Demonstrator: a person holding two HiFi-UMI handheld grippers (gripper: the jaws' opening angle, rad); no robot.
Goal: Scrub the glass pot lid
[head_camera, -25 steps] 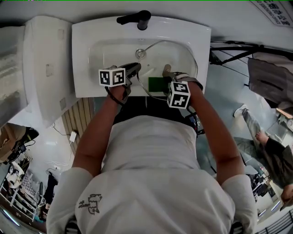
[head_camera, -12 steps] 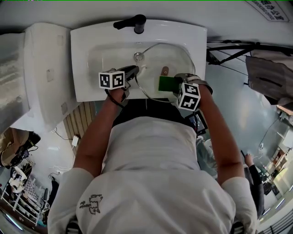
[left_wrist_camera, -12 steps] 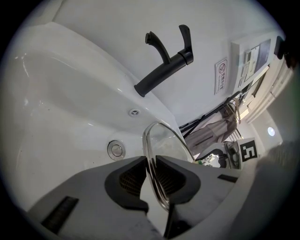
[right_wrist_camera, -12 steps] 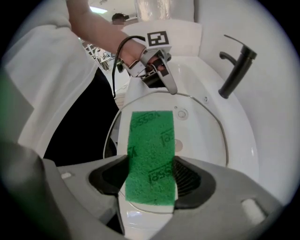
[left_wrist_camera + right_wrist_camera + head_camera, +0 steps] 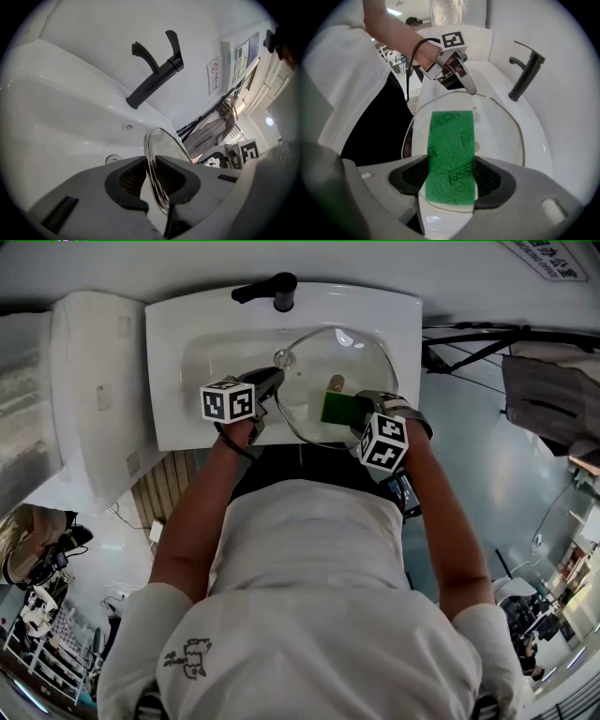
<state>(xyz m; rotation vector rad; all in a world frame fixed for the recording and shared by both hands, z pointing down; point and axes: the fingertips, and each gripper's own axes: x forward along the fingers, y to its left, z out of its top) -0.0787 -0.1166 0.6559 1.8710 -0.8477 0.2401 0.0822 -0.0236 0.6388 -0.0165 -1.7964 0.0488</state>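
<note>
The glass pot lid (image 5: 345,357) is held tilted over the white sink (image 5: 178,343). My left gripper (image 5: 270,381) is shut on its metal rim at the lid's left edge. In the left gripper view the rim (image 5: 154,150) runs straight between the two pads of that gripper (image 5: 151,177). My right gripper (image 5: 364,416) is shut on a green scouring pad (image 5: 338,409). The pad (image 5: 451,147) sticks out past the right gripper (image 5: 451,182) and lies flat against the lid's glass (image 5: 501,136). The left gripper (image 5: 463,80) shows at the lid's far edge.
A black lever faucet (image 5: 272,287) stands at the back of the sink, close above the lid. The drain (image 5: 111,159) lies in the basin below. A white fixture (image 5: 94,381) adjoins the sink on the left. A dark rack (image 5: 487,343) stands to the right.
The right gripper has carried the green pad a little to the right across the glass. The left gripper has kept its hold on the rim and barely moved.
</note>
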